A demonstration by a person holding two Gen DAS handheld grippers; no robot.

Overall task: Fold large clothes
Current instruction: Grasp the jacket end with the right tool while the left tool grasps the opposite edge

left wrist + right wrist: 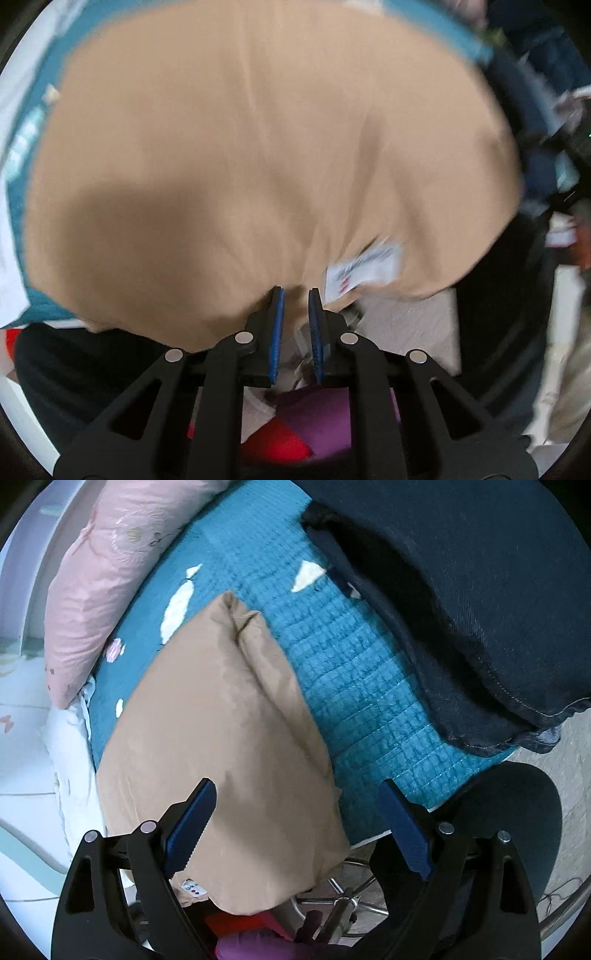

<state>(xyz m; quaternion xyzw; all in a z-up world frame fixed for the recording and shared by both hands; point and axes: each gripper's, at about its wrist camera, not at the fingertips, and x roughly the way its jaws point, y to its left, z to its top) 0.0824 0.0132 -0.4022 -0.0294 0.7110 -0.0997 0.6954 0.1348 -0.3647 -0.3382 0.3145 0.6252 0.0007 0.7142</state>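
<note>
Left wrist view: left claw narrowly pinches the tan garment's edge; right claw gapes wide, empty. Folding seems partly done; navy garment awaits.

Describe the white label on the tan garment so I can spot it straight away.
Start from the teal quilted cover; the tan garment lies folded on it. At the garment's near edge, by the left gripper, sits the white label, the only white printed patch on plain tan cloth.
</note>
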